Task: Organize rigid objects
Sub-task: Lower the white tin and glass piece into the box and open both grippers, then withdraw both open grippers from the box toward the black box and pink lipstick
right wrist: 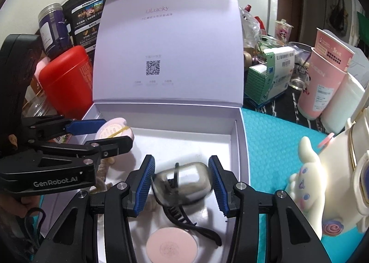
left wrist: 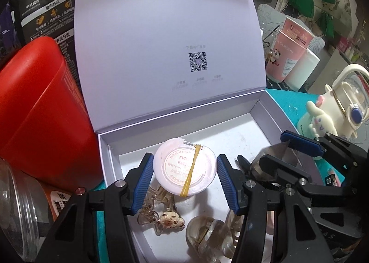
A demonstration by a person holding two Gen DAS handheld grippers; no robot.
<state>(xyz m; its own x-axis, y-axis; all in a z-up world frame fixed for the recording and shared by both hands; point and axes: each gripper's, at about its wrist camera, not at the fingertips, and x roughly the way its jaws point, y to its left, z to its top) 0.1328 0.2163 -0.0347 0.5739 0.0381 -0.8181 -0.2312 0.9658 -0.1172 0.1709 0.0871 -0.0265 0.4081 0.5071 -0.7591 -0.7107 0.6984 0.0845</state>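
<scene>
An open white gift box (left wrist: 108,147) (right wrist: 237,138) holds small rigid items. My left gripper (left wrist: 184,182) is open, its pads on either side of a round pink-white compact (left wrist: 184,168) bound with a yellow rubber band; it also shows in the right wrist view (right wrist: 113,131). My right gripper (right wrist: 182,184) is open around a smoky clear earbud case (right wrist: 184,180), blurred; it shows in the left wrist view (left wrist: 272,164). A black hair claw (right wrist: 184,219), a pink round compact (right wrist: 171,246), and clear hair clips (left wrist: 161,217) (left wrist: 207,235) lie in the box.
A red canister (left wrist: 41,110) stands left of the box, with a clear jar (left wrist: 18,212) in front of it. Pink paper cups (right wrist: 322,78) and a white cup stand at the right. A white Cinnamoroll figure (right wrist: 309,184) sits on the teal mat (right wrist: 272,138). A green box (right wrist: 267,76) is behind.
</scene>
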